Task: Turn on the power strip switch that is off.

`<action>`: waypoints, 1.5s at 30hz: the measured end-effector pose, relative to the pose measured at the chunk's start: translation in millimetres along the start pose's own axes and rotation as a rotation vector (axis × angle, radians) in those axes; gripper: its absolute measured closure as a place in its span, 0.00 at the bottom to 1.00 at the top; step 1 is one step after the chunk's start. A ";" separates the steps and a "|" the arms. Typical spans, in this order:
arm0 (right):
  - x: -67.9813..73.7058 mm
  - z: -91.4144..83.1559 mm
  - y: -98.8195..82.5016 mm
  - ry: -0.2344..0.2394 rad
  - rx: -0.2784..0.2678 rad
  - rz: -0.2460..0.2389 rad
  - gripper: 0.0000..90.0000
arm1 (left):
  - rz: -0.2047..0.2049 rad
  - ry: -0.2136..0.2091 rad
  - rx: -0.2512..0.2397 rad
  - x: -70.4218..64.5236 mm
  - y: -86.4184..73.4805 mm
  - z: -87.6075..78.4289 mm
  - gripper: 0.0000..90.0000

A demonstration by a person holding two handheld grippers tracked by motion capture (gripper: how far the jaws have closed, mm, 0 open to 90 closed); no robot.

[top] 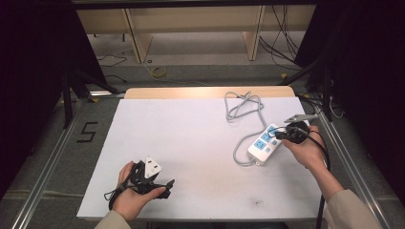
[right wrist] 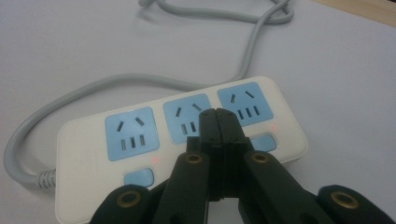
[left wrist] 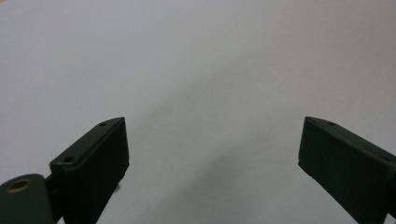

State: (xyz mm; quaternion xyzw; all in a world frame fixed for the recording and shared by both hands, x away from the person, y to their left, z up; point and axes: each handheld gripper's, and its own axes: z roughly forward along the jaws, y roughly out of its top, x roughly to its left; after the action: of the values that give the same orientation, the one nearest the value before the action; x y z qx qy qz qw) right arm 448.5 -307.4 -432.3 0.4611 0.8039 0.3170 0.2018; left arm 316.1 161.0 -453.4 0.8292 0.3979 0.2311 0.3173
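The power strip (right wrist: 182, 140), white with three blue sockets, bears no readable writing; the right gripper (right wrist: 217, 114) hovers over it, jaws pressed together. The left gripper (left wrist: 212, 140) has its jaws spread, empty.

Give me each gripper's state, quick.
Left gripper: open, holding nothing.
Right gripper: shut, empty, tips over the power strip.
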 end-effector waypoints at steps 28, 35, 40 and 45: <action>-1.6 12.6 2.0 0.008 0.064 -0.006 1.00 | 0.000 0.002 -0.003 -0.4 0.0 0.7 0.09; -0.7 14.1 3.0 0.016 0.099 -0.008 1.00 | 0.007 0.000 0.003 0.0 0.0 0.2 0.09; -1.5 15.0 3.3 0.018 0.115 -0.008 1.00 | 0.004 0.001 0.002 -0.1 0.0 0.4 0.09; -1.1 16.2 3.6 0.024 0.130 -0.010 1.00 | 0.008 0.000 0.004 0.0 0.1 0.5 0.09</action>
State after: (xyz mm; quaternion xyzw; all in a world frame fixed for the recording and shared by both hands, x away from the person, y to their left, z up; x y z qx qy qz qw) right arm 461.2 -301.8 -441.4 0.4651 0.8275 0.2687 0.1634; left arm 316.4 160.7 -453.6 0.8314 0.3951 0.2314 0.3148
